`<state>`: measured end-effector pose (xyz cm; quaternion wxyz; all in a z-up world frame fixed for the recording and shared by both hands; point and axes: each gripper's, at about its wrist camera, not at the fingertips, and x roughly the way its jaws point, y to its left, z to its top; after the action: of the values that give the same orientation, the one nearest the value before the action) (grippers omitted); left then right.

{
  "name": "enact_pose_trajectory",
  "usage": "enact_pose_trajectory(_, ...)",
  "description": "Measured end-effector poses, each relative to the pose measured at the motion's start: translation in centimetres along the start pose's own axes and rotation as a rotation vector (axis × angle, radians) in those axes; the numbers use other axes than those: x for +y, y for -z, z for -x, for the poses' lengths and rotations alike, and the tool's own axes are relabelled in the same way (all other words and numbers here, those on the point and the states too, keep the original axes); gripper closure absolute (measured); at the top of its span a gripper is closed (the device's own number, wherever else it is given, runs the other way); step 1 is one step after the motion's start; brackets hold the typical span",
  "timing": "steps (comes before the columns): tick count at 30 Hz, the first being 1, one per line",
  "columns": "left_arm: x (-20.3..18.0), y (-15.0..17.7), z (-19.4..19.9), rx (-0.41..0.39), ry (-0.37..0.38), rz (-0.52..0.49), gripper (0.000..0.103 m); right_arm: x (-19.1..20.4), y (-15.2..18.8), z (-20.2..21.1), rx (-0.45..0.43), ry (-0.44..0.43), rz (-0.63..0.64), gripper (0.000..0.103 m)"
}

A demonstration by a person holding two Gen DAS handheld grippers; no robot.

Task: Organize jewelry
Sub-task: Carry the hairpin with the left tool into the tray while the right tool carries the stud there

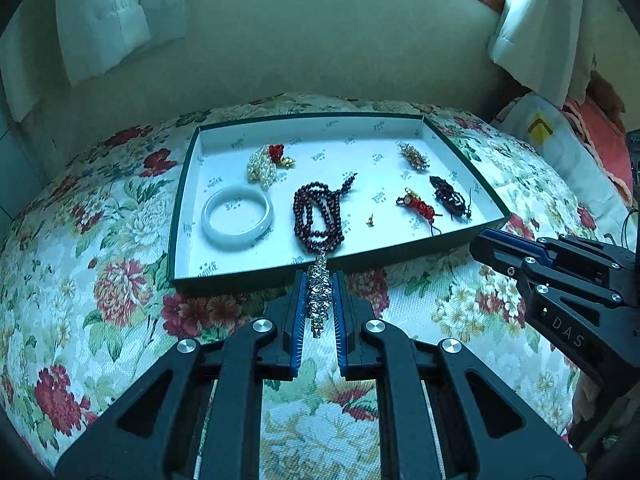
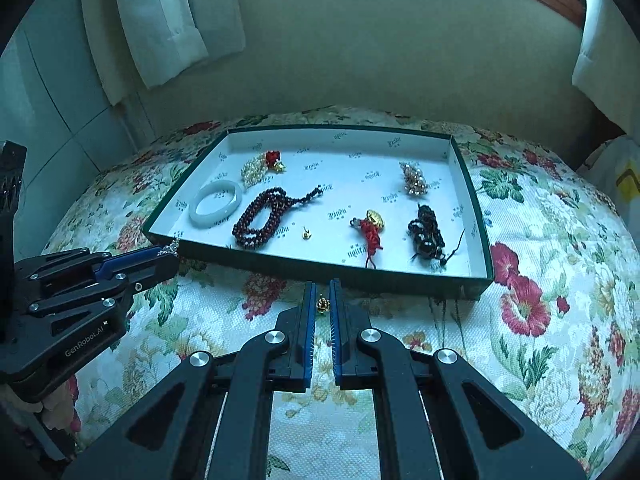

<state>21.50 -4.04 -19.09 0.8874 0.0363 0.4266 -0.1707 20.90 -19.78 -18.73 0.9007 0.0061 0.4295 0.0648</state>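
Observation:
A shallow green box (image 1: pixel 182 200) (image 2: pixel 478 216) with a white lining lies on a flowered cloth and holds the jewelry. My left gripper (image 1: pixel 320 280) is shut on a silver crystal chain (image 1: pixel 319 292) just in front of the box's near wall; it also shows in the right wrist view (image 2: pixel 170 249). My right gripper (image 2: pixel 322 286) is shut on a small gold earring (image 2: pixel 322 304), in front of the box's near wall. Inside lie a white jade bangle (image 1: pixel 237 214), a dark red bead strand (image 1: pixel 318 216), a pearl bunch (image 1: pixel 262 166) and a gold stud (image 1: pixel 369 220).
The box also holds a red cord charm (image 1: pixel 418 205), a black braided bracelet (image 1: pixel 448 196) and a beaded gold cluster (image 1: pixel 414 156). A wall (image 1: pixel 320 40) with white curtains (image 1: pixel 100 20) stands behind. A white bag (image 1: pixel 560 140) sits at the right.

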Motion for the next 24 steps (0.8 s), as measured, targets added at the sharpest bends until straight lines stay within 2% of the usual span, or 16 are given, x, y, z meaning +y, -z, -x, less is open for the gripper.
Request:
enact_pose_trajectory(12, -0.9, -6.1, -2.6, -0.055, -0.024, -0.015, 0.091, -1.3, -5.9, -1.7, -0.084, 0.017, 0.013, 0.096)
enact_pose_trajectory(24, -0.5, -10.4, -8.2, -0.022, -0.087, -0.006, 0.091, -2.9, -9.1, -6.8, -0.057, 0.043, 0.007, 0.096)
